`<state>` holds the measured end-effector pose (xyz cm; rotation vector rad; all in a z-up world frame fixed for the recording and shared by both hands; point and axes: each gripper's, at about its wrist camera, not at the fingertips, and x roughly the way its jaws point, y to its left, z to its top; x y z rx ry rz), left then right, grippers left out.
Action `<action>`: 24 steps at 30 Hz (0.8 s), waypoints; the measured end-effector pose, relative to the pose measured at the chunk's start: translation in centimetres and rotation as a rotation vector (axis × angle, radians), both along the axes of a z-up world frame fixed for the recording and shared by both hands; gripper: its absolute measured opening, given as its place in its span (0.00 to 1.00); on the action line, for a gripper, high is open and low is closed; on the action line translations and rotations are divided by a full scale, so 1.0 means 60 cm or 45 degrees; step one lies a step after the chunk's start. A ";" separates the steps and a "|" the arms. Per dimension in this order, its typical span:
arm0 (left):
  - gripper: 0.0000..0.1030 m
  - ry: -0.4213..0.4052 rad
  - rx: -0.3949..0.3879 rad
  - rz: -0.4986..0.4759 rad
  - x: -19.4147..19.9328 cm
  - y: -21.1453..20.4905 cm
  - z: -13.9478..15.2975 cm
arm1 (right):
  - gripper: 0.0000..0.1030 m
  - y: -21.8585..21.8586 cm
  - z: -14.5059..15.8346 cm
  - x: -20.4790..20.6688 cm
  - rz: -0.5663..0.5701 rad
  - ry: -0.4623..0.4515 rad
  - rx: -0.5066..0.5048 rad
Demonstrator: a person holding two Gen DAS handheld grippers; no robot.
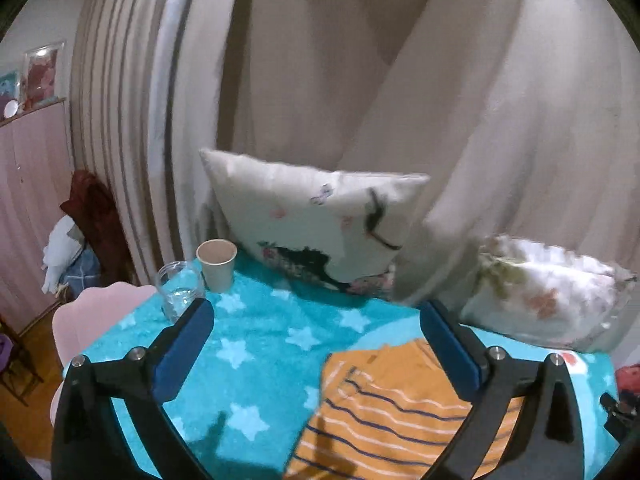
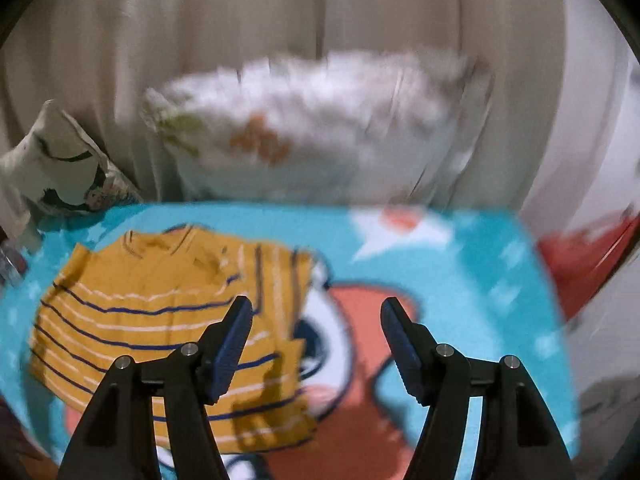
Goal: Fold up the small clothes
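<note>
**Both grippers clear of the striped shirt, fold part done**

We judge the step in hand as a release and regrasp between folds. The orange striped shirt (image 2: 168, 320) lies on the turquoise star blanket (image 1: 256, 332), already doubled in on itself, with a side panel turned over the body; its outline is lumpy, not yet a tidy packet.

To do the next fold well, we pick a free edge, not a doubled one. We come down low and flat so that the lower finger slides under one layer only, without catching the blanket pile. We pinch near a corner with each gripper, lift both together, and lay the edge across in one sweep so the stripes line up. We keep the motion slow near the clear plastic cup (image 1: 178, 292) and the paper cup (image 1: 217, 264) at the far left corner, which a dragged blanket could tip.

Left gripper (image 1: 316, 320): fingers spread wide, nothing between them. The shirt lies below and towards its right finger (image 1: 448, 352), which overlaps the shirt's upper corner in the left wrist view; contact cannot be told.

Right gripper (image 2: 316, 328): fingers apart, empty. The shirt sits to the left of the gap, its right edge passing behind the left finger (image 2: 232, 344), blanket print showing between the pads. The right wrist view is blurred, so fine creases cannot be read.

Two pillows (image 1: 316, 220) lean on the curtain (image 1: 440, 80) behind.
</note>
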<state>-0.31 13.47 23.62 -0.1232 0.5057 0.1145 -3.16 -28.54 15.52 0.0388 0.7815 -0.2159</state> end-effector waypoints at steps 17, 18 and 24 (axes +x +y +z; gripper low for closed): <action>1.00 -0.239 0.208 0.426 -0.239 0.018 0.118 | 1.00 0.059 0.078 -0.147 0.116 -0.235 -0.064; 1.00 -0.229 0.207 0.433 -0.248 0.024 0.122 | 0.99 0.062 0.067 -0.133 0.158 -0.161 0.004; 1.00 -0.227 0.267 0.435 -0.296 0.029 0.143 | 0.77 0.093 0.035 -0.109 0.298 0.007 0.288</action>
